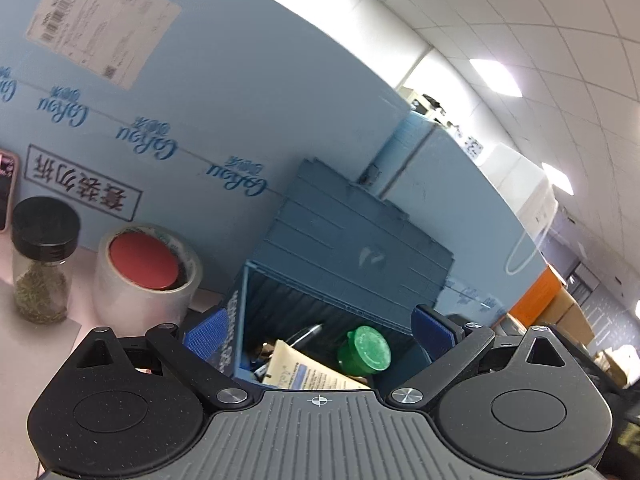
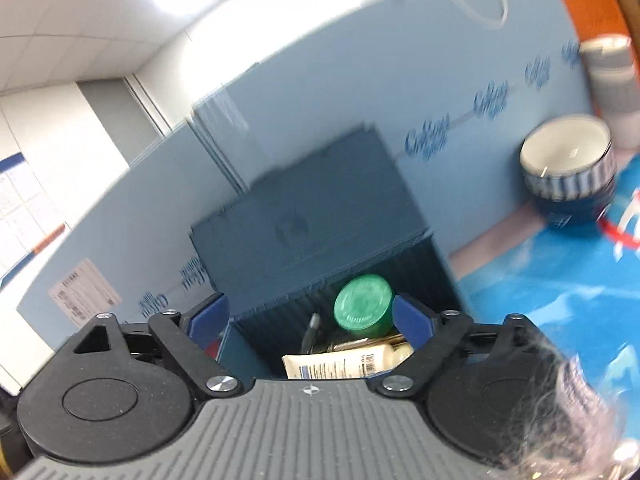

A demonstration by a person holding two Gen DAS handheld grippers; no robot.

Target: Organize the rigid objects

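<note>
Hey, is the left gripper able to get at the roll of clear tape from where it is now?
Probably yes. The left gripper is open and empty, and the tape roll stands uncovered on the table, just left of the blue bin. Only the spice jar stands beside it, with a gap between them.

Bright ceiling panels (image 1: 496,76); right view motion-blurred, both fisheye-warped at edges.

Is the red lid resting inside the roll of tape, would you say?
Yes, the red lid sits in the hollow of the tape roll.
</note>
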